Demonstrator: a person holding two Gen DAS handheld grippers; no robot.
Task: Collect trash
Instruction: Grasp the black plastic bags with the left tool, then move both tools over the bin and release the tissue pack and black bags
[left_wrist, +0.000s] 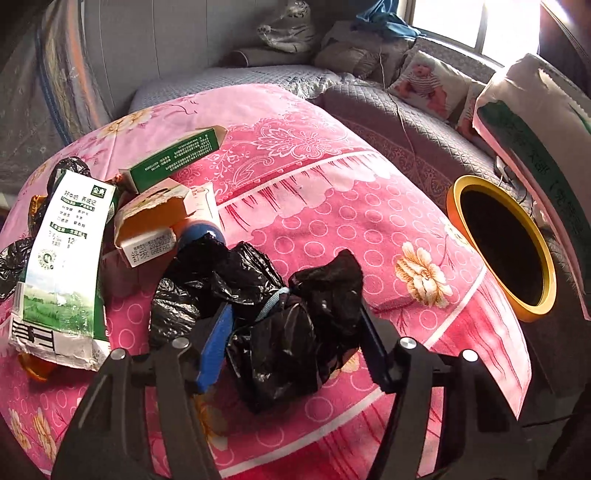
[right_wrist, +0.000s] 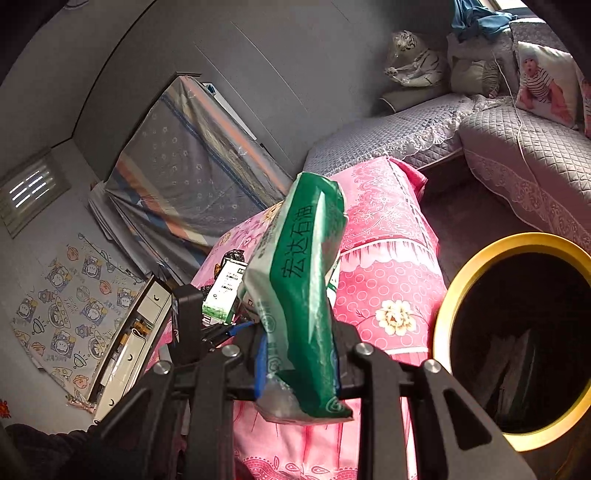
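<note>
Right claw (right_wrist: 297, 373) clenched on green packet (right_wrist: 299, 295) near bin (right_wrist: 443, 325); left claw (left_wrist: 291, 347) straddling black bag (left_wrist: 280, 332), pad contact unclear; risk: slippery film escaping

Under my fingers is a table with a pink cloth (left_wrist: 332, 206). On the cloth lie a crumpled black bag (left_wrist: 280, 317), a milk carton (left_wrist: 62, 273), a green box (left_wrist: 177, 155) and an orange box (left_wrist: 155, 218), all close together on the left side.
</note>
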